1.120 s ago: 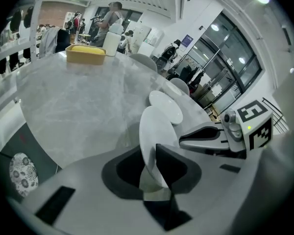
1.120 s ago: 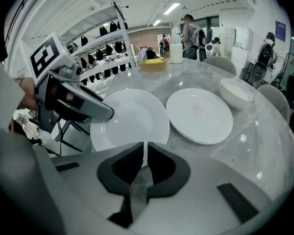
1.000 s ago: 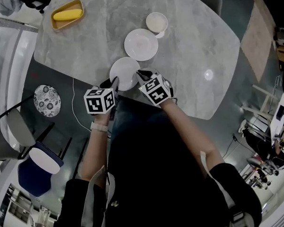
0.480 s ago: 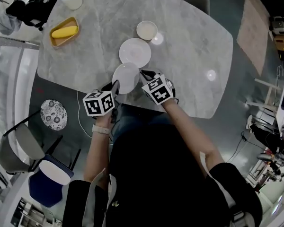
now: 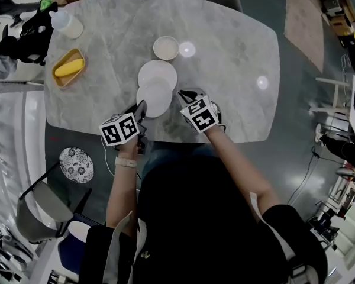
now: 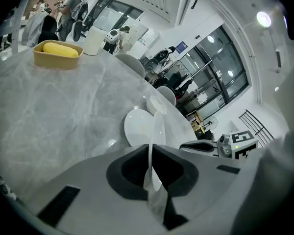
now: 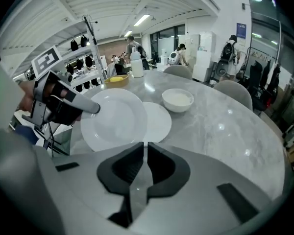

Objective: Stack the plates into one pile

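Head view: left tool clamped on near rim of plate, carried over bench, partly overlapping second plate; bowl just beyond. Right tool near plate's right edge, apart from it.

Left gripper view: jaws pinched tight on thin rim, plate seen edge-on. Single-sided hold; likely to pivot or slip if tilted.

Right gripper view: jaws together, empty, so no second support. Contact between plates unclear. Risk: rim clipping second plate, shoving it into bowl, or landing off-centre.
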`<state>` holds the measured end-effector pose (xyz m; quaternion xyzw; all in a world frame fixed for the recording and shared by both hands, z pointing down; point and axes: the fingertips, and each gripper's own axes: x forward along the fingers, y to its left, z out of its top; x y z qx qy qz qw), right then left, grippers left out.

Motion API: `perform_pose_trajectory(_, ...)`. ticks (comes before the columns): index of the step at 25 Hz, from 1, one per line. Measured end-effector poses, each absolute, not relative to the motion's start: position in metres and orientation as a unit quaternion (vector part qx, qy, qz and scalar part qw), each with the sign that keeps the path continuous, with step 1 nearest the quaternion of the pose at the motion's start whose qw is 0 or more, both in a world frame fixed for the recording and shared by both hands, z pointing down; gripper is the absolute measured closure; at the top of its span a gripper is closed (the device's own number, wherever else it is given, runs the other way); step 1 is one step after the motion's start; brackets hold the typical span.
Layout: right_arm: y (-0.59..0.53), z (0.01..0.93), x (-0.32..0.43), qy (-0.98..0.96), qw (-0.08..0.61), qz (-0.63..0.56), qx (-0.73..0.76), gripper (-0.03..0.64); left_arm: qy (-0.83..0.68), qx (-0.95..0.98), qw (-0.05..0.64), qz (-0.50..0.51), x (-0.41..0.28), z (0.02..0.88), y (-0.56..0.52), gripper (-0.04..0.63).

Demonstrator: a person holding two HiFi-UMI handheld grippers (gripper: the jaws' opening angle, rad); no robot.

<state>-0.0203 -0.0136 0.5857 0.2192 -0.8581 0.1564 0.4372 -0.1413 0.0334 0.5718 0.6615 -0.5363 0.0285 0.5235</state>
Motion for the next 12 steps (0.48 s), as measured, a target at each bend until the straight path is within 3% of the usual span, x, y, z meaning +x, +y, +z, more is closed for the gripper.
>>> perform_pose_trajectory(12,-0.039,0.595,-0.008,-0.833,0.438,0.194,0.275,0.583,-0.501,0.653,0.568,0.011,-0.156,0.596,-0.019,0.571)
